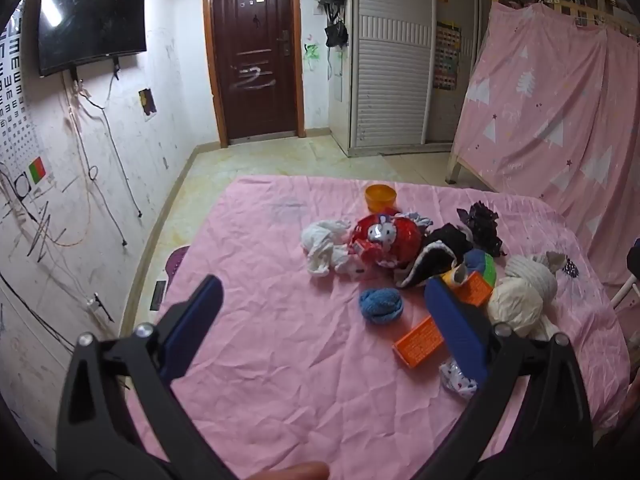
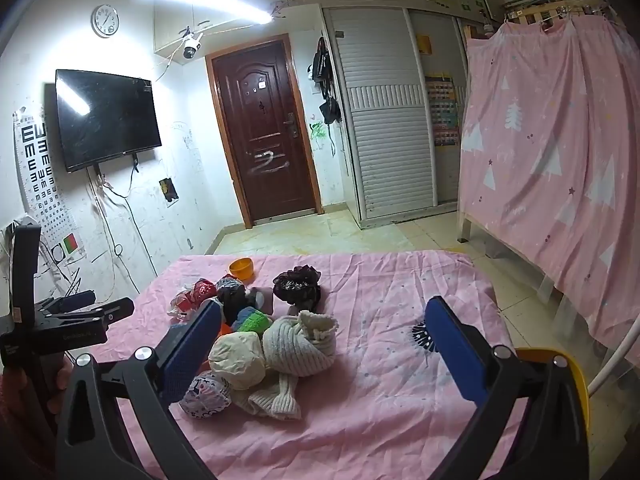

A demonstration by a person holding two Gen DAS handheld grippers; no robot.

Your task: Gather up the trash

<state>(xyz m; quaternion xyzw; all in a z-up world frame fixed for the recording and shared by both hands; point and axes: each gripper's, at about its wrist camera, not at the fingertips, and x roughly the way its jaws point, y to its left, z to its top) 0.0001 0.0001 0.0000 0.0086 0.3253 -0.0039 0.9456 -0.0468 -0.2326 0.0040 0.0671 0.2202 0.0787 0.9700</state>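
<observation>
Pink sheet (image 1: pixel 280 340) covers the whole work surface, wrinkled, pile of stuff on its far-right half. Wall TV (image 2: pixel 106 118) and dark door (image 2: pixel 266 132) behind, pink curtain (image 2: pixel 560 152) at right.

Left gripper (image 1: pixel 326 312) hovers above the sheet, jaws wide, nothing between the pads; its right finger overlaps the pile's near edge in view. Right gripper (image 2: pixel 324 338) also spread wide and empty, pile showing between its fingers but not touched.

Pile, biggest first: red foil wrapper (image 1: pixel 384 242) mid-sheet, white crumpled cloth (image 1: pixel 326 248) just left of it, cream knit bundle (image 2: pixel 298 346) and cream ball (image 2: pixel 238 354) at the near right, black crumpled plastic bag (image 2: pixel 297 284) at the far right. Blue sock ball (image 1: pixel 380 305) sits alone, just in front of the red wrapper. Two orange boxes (image 1: pixel 418 341) beside the left gripper's right finger. Orange cup (image 1: pixel 380 197) upright at the far edge, apart from the pile. Small patterned wad (image 2: pixel 206 396) nearest the camera.
</observation>
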